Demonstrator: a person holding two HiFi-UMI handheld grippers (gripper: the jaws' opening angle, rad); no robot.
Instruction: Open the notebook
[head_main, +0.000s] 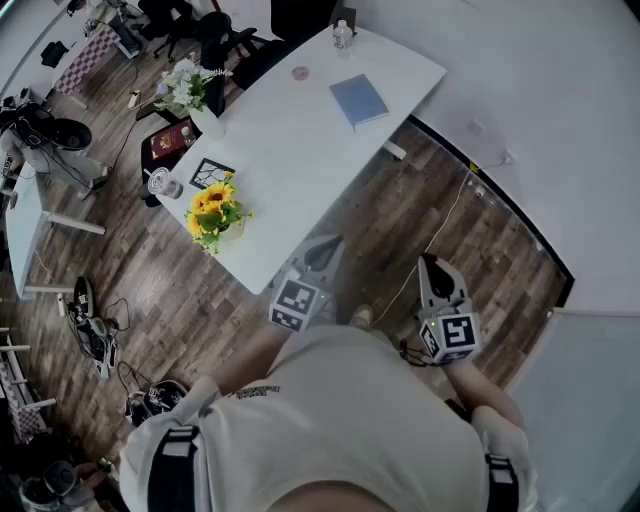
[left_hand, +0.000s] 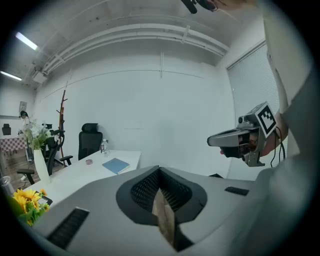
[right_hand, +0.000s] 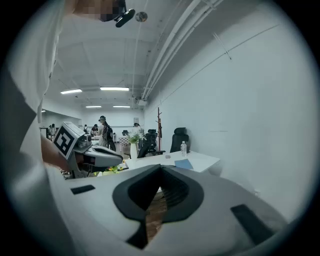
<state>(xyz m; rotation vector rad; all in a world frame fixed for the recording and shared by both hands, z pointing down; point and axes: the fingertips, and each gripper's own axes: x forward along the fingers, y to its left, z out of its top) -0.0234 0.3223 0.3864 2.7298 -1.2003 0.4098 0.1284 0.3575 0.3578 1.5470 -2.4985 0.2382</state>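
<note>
White table (head_main: 290, 170) holds white flowers (head_main: 188, 88), sunflowers (head_main: 215, 212), a closed blue notebook (head_main: 358, 100) near the far end, and a bottle (head_main: 343, 35). Left gripper (head_main: 322, 248) and right gripper (head_main: 432, 268) hang near its near corner, well apart from the notebook, jaws pressed together, empty.

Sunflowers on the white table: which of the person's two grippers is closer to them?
Left. The left gripper sits at the table's near edge, just right of the sunflowers; the right gripper is farther right, over the wood floor.
</note>
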